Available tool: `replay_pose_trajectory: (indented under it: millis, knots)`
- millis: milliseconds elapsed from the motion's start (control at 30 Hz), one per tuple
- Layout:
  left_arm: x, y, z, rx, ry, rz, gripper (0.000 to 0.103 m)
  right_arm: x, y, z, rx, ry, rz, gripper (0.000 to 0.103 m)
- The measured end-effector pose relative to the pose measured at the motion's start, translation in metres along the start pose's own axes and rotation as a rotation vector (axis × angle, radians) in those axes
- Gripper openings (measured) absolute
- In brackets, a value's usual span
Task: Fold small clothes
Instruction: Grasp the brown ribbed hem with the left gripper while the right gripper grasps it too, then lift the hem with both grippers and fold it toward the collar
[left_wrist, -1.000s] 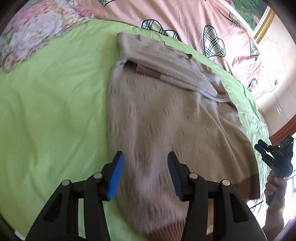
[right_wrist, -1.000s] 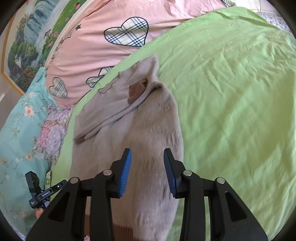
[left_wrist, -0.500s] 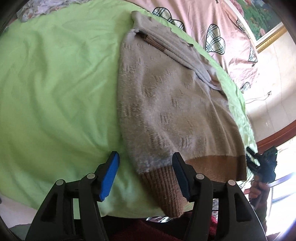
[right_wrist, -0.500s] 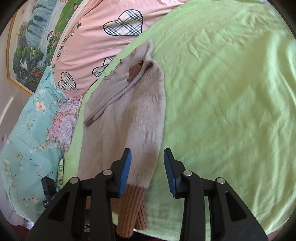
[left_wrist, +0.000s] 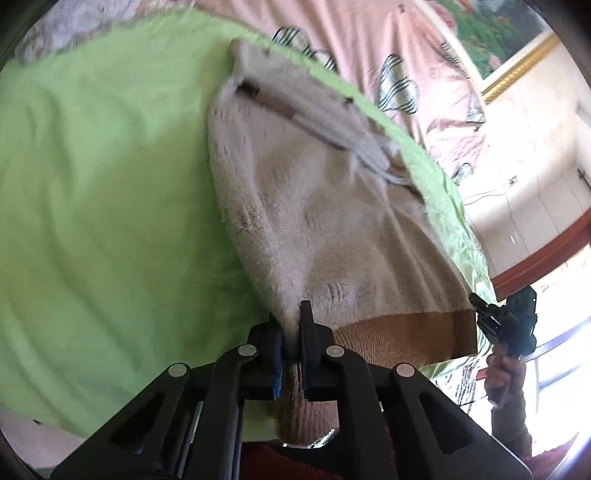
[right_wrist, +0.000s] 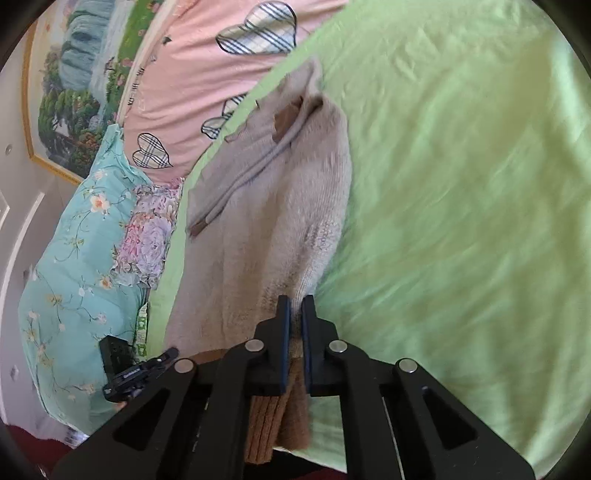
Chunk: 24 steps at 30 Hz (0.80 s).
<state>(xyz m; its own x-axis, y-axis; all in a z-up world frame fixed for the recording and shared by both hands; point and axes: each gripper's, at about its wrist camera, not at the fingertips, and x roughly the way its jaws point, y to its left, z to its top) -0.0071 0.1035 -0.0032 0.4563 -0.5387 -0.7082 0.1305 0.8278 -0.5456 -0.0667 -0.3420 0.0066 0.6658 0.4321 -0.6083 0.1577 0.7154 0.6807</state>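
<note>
Already gripped: both bottom corners of the sweater (left_wrist: 317, 206) are pinched, near the bed's near edge.
Left gripper (left_wrist: 291, 332): jaws have just been closing and now clamp the fuzzy knit just above the brown ribbed hem (left_wrist: 406, 336) at one corner.
Right gripper (right_wrist: 294, 325): jaws have likewise just been closing and now pinch the other hem corner, ribbing hanging below the pads.
Sweater position: flat on the green bedsheet (left_wrist: 92, 184), neck end far, hem near; sleeves (right_wrist: 251, 166) folded across the chest.
Slip risk: the knit is thick and fluffy, so a bite on pile alone, or on the top layer only, could pull free when lifted.
Unfold risk: the loose sleeves may slide off if the hem is carried over too quickly.
Skew risk: uneven lifting by the two hands would leave a crooked fold.
Drag risk: the thin sheet wrinkles easily and may bunch under the sweater.
Textures: beige brushed knit, tan ribbed hem and cuffs, smooth creased cotton sheet, pink heart-print quilt (right_wrist: 207, 66) beyond.
</note>
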Motion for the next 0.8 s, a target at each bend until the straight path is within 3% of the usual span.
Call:
replay_pose_trajectory:
  millis: [100, 200, 300, 433, 633, 667, 700, 733, 800]
  knots:
    - [-0.003, 0.007, 0.004, 0.004, 0.005, 0.005, 0.006, -0.019, -0.010, 0.010, 0.001, -0.033, -0.025, 0.004]
    - [0.009, 0.015, 0.000, -0.017, 0.058, 0.017, 0.007, -0.015, -0.025, 0.012, 0.023, -0.016, -0.030, 0.004]
    - [0.017, 0.021, -0.010, -0.039, 0.104, 0.042, 0.020, -0.003, -0.032, 0.006, 0.043, 0.032, -0.032, 0.006]
    - [0.016, 0.029, -0.017, -0.089, 0.119, -0.025, 0.039, -0.003, -0.037, -0.001, 0.058, 0.054, -0.006, 0.008]
    - [0.032, 0.011, -0.021, -0.062, 0.120, -0.058, 0.042, 0.009, -0.032, -0.013, 0.032, 0.123, 0.064, 0.010]
    - [0.034, 0.006, -0.022, -0.048, 0.122, -0.062, 0.042, 0.014, -0.030, -0.015, 0.028, 0.128, 0.074, 0.010]
    - [0.036, 0.001, -0.022, -0.032, 0.125, -0.063, 0.032, 0.018, -0.027, -0.017, 0.020, 0.129, 0.080, 0.010]
    - [0.039, -0.005, -0.024, -0.002, 0.133, -0.058, 0.003, 0.021, -0.024, -0.017, 0.010, 0.131, 0.084, 0.010]
    - [0.041, -0.010, -0.027, 0.024, 0.146, -0.042, 0.006, 0.025, -0.015, -0.018, -0.031, 0.142, 0.085, 0.009]
